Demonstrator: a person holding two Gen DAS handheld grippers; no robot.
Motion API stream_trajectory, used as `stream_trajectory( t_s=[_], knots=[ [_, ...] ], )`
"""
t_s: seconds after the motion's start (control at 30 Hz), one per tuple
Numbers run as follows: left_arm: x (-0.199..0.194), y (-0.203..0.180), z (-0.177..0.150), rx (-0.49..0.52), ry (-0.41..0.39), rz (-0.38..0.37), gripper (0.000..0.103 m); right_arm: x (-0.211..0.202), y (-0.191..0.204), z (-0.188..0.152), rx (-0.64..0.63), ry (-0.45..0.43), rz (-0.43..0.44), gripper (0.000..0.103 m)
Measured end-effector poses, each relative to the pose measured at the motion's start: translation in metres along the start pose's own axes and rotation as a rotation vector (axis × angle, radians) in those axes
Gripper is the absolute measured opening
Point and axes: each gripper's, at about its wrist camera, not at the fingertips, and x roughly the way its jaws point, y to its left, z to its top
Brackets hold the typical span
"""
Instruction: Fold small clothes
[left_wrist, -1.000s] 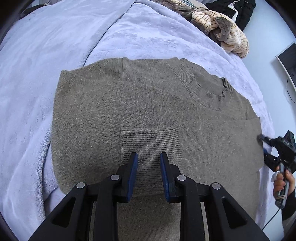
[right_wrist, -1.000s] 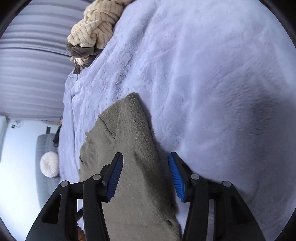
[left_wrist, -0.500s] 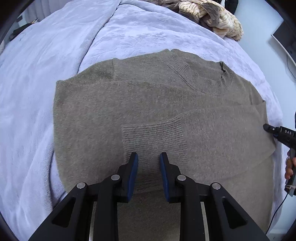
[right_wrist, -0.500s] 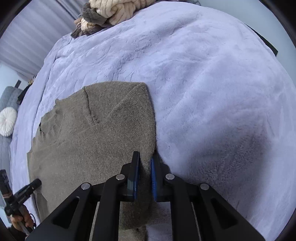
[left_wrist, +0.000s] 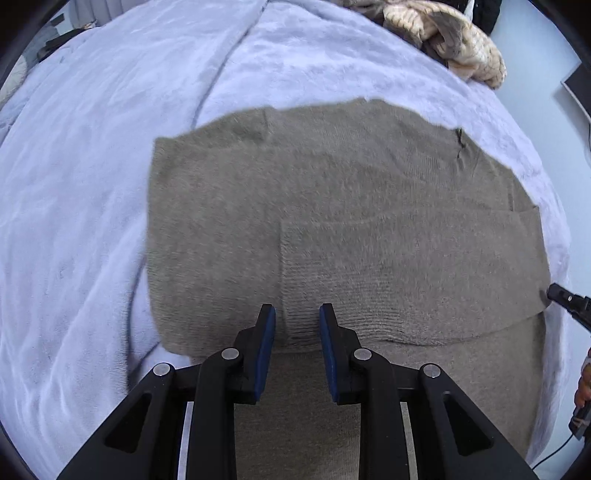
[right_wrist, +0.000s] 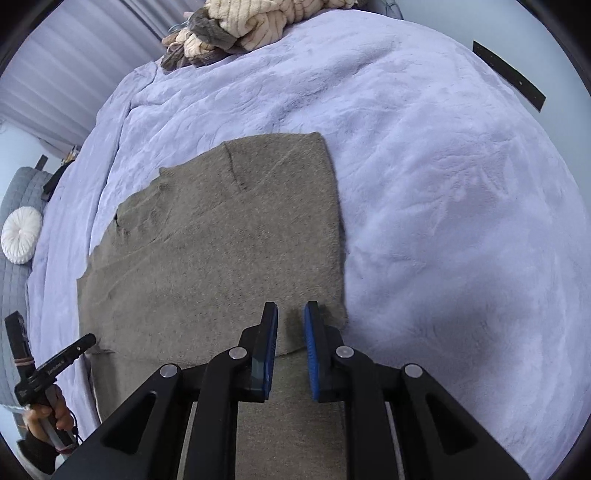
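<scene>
Since a second ago our right claw (right_wrist: 290, 321) has swung in over the sweater (right_wrist: 221, 258), its jaws narrowing from a wide spread to a small gap, and the sweater's neckline has slid toward the right side of the left wrist view. Right now those jaws are opening slightly, hanging above the sweater's right edge near its lower corner; we see cloth under the gap but cannot tell whether the pads pinch any of it. Our left claw (left_wrist: 297, 325) stands with its jaws a little apart above the ribbed cuff (left_wrist: 332, 288) of the sleeve folded across the body, pads not pressing on anything. The sweater (left_wrist: 332, 203) lies flat on the bed's lilac blanket (left_wrist: 92, 184), sleeves folded in. A heap of cream and brown clothes (right_wrist: 251, 26) sits at the far side of the bed, well apart from the sweater. A hand (right_wrist: 48, 413) holds the left claw's handle at the lower left of the right wrist view.
</scene>
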Motion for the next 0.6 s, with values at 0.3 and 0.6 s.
stream_trajectory(
  t_s=[0.3, 0.6],
  knots=[
    [0.008, 0.000, -0.004, -0.005, 0.007, 0.017, 0.026, 0.016, 0.009, 0.000, -0.065, 0.048, -0.041, 0.018],
    [0.005, 0.000, -0.008, -0.006, -0.008, 0.049, 0.026, 0.026, -0.005, -0.002, -0.016, 0.118, -0.052, 0.017]
  ],
)
